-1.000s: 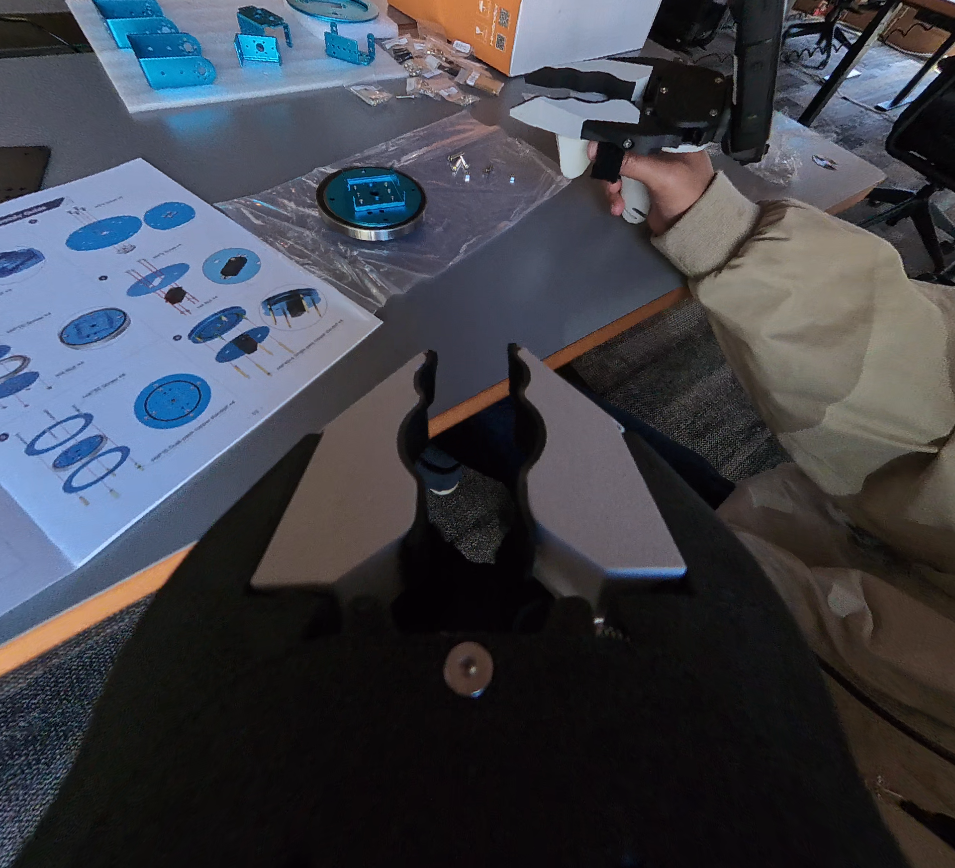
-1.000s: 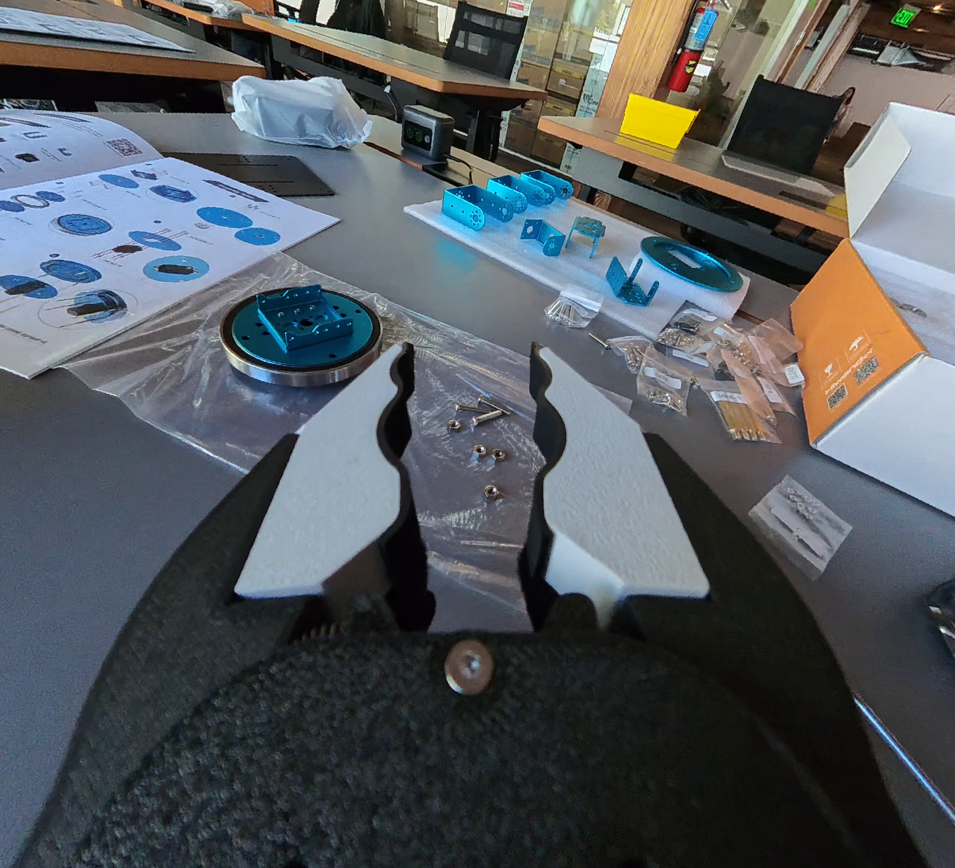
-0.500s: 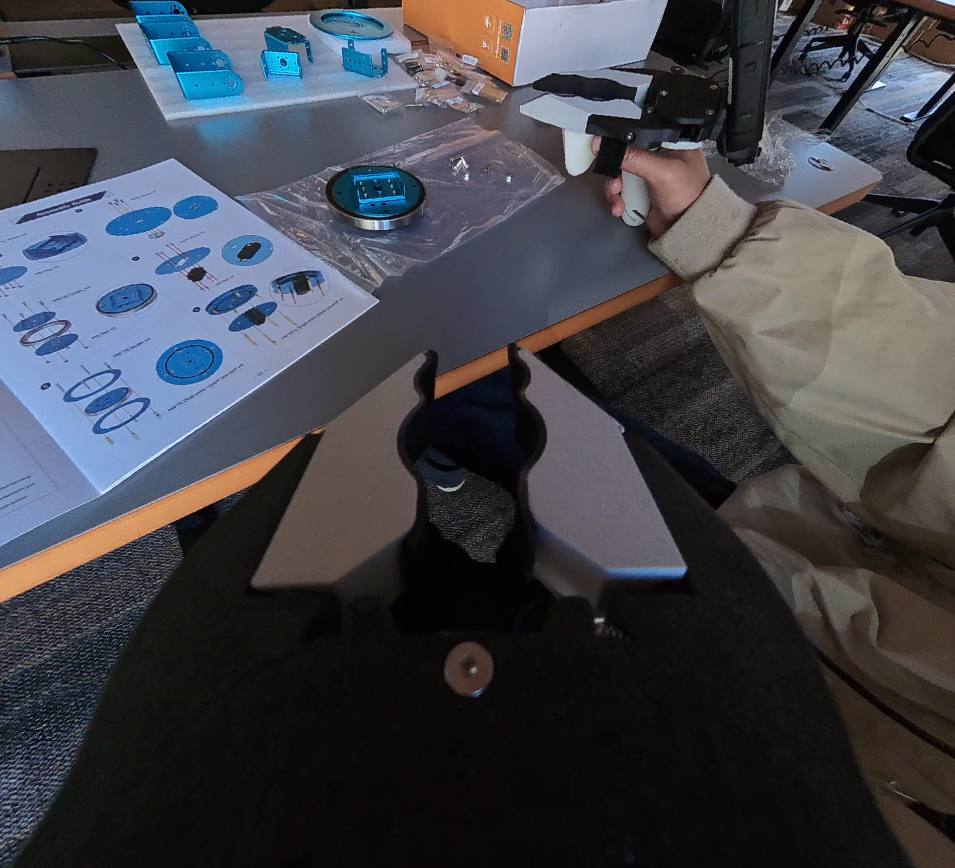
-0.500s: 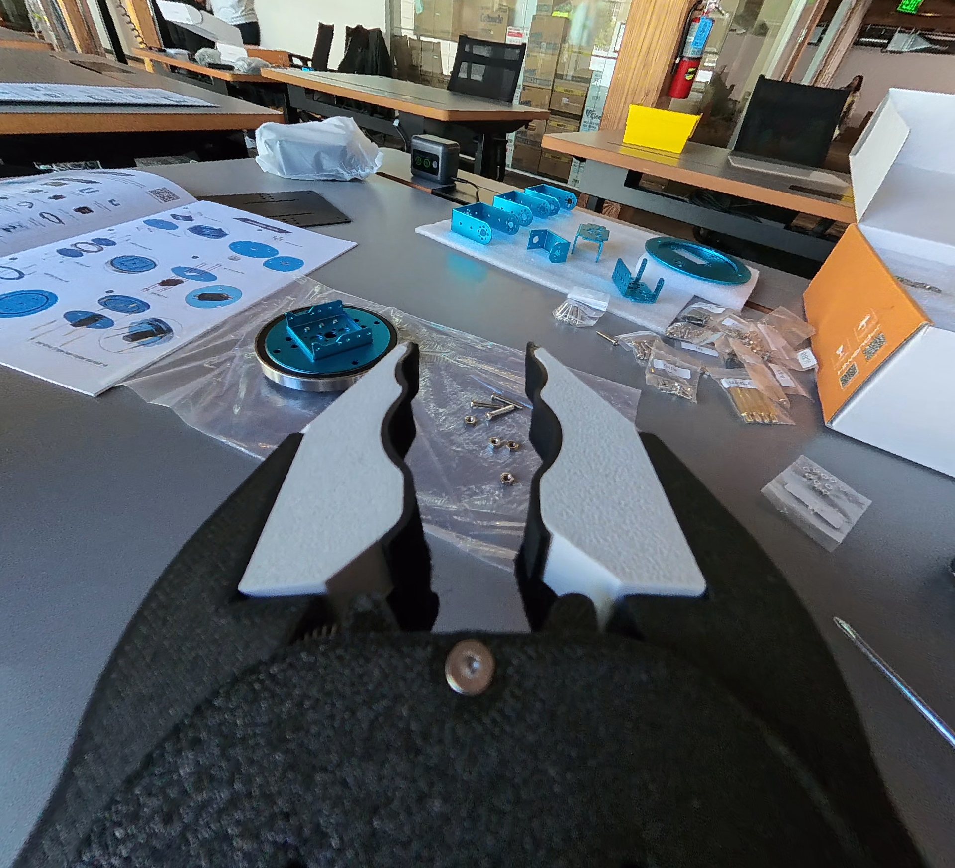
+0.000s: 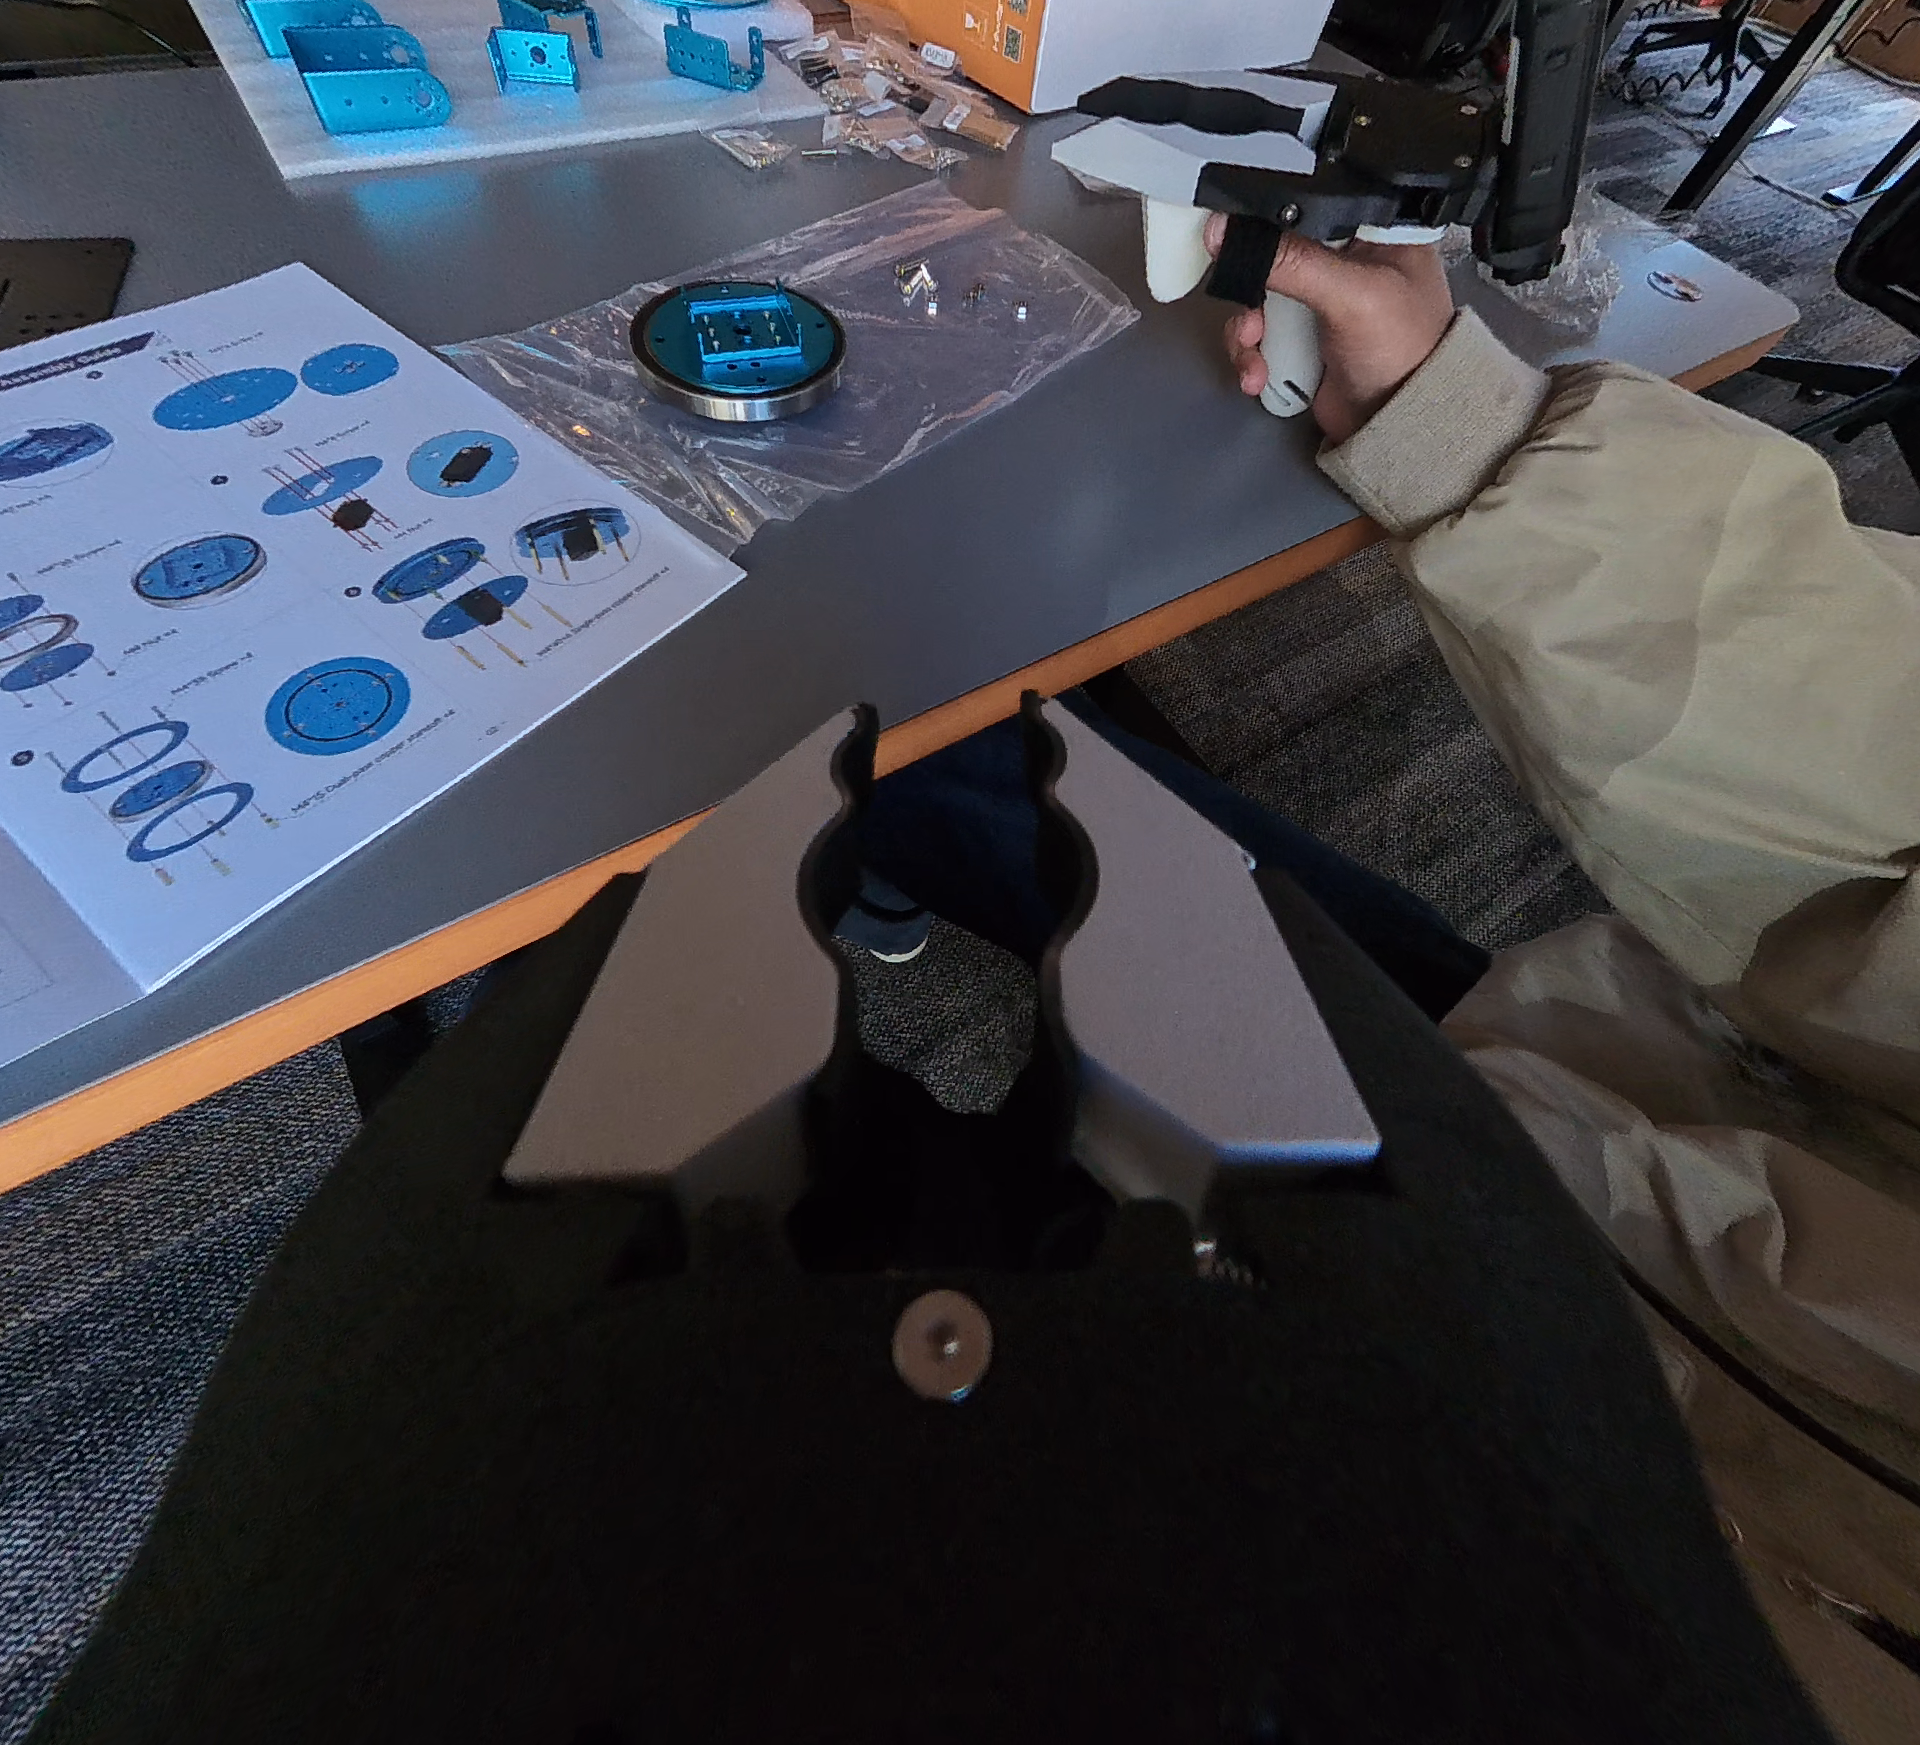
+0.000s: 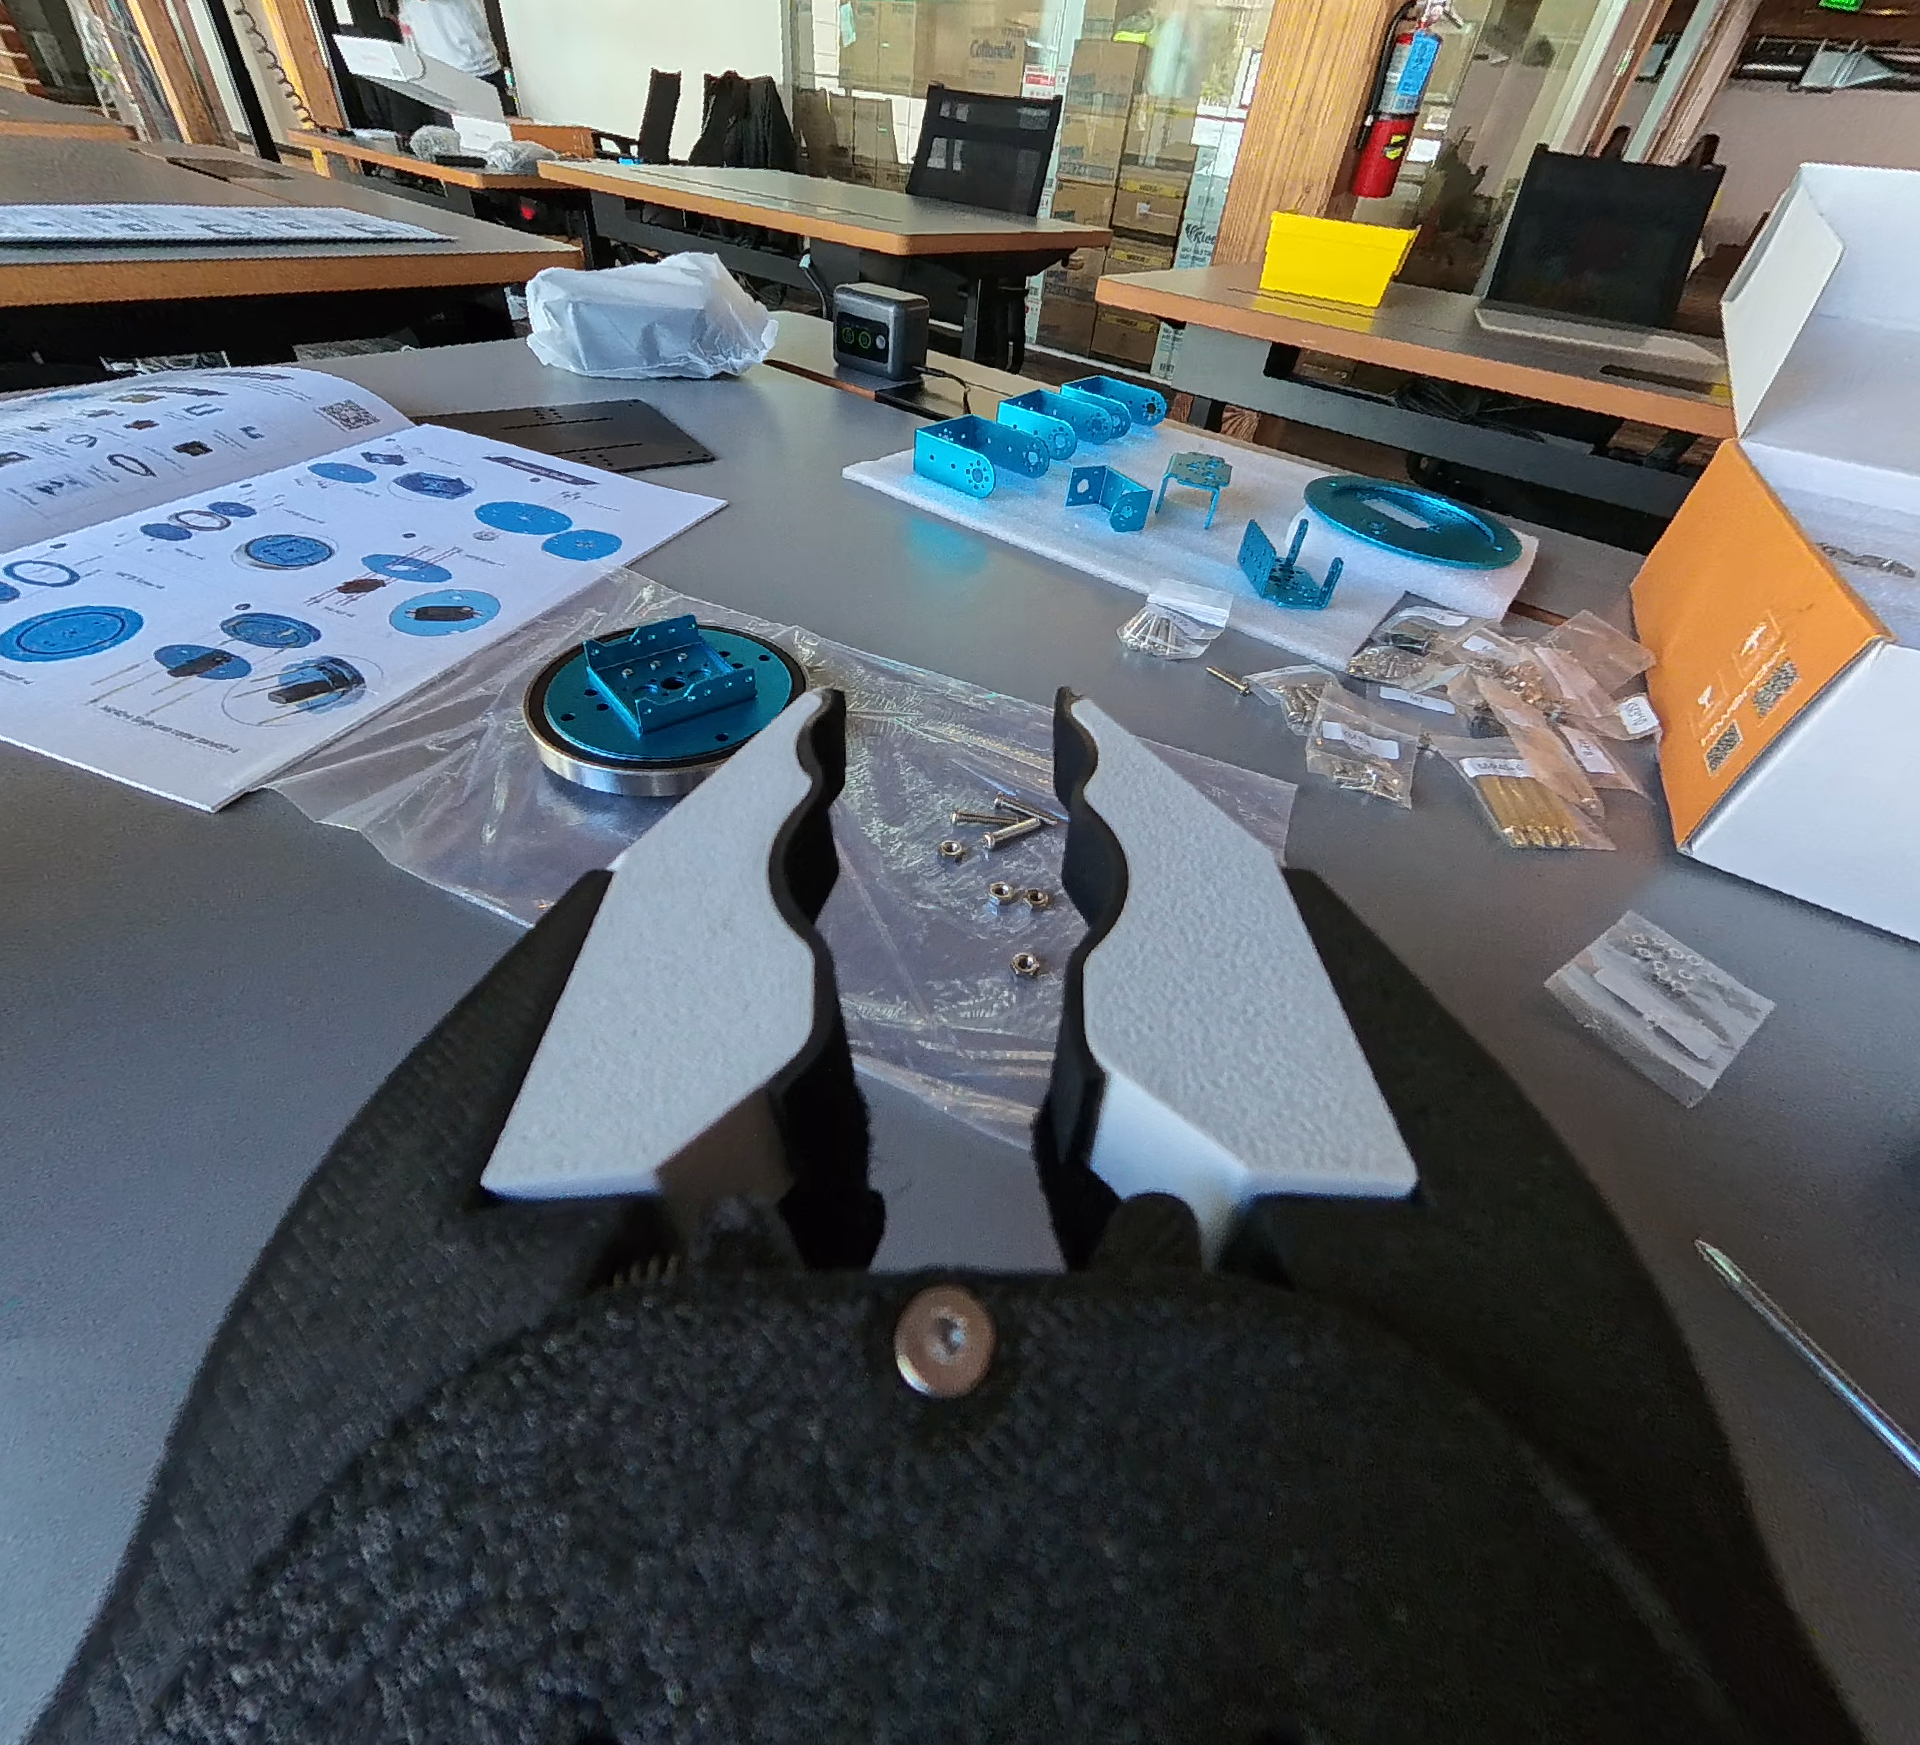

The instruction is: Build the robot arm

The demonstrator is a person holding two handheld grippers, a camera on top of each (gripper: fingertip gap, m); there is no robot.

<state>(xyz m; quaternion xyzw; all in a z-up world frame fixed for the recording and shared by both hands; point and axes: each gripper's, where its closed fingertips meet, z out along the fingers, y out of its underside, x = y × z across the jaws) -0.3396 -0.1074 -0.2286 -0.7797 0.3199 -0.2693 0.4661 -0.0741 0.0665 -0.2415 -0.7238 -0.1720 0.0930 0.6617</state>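
My left gripper (image 5: pixel 943 713) is open and empty, held off the table's front edge over the floor. My right gripper (image 6: pixel 948 703) is open and empty, low over a clear plastic sheet (image 6: pixel 914 1030). It also shows in the left wrist view (image 5: pixel 1195 126), held by a hand. Loose screws and nuts (image 6: pixel 997 864) lie on the sheet between its fingers. A blue disc with a square bracket in a silver ring (image 6: pixel 665 703) sits just left of the left fingertip (image 6: pixel 800 739). The disc (image 5: pixel 738 345) and the screws (image 5: pixel 935 293) also show in the left wrist view.
An open instruction booklet (image 6: pixel 312 573) lies at the left. A white foam sheet with blue brackets (image 6: pixel 1143 511) and a blue ring plate (image 6: pixel 1408 521) lies behind. Small parts bags (image 6: pixel 1455 698), an orange-and-white box (image 6: pixel 1787 677) and a thin metal rod (image 6: pixel 1808 1352) are at the right. Some 30 cm of space lies between my two pairs of fingers. Measured from the fingertips, the disc (image 5: pixel 738 345) is 15 cm or so from the right gripper and 25 cm from the left.
Both grippers have drawn back a little from the table and stayed open. The right gripper has tilted up, so more of the room shows.
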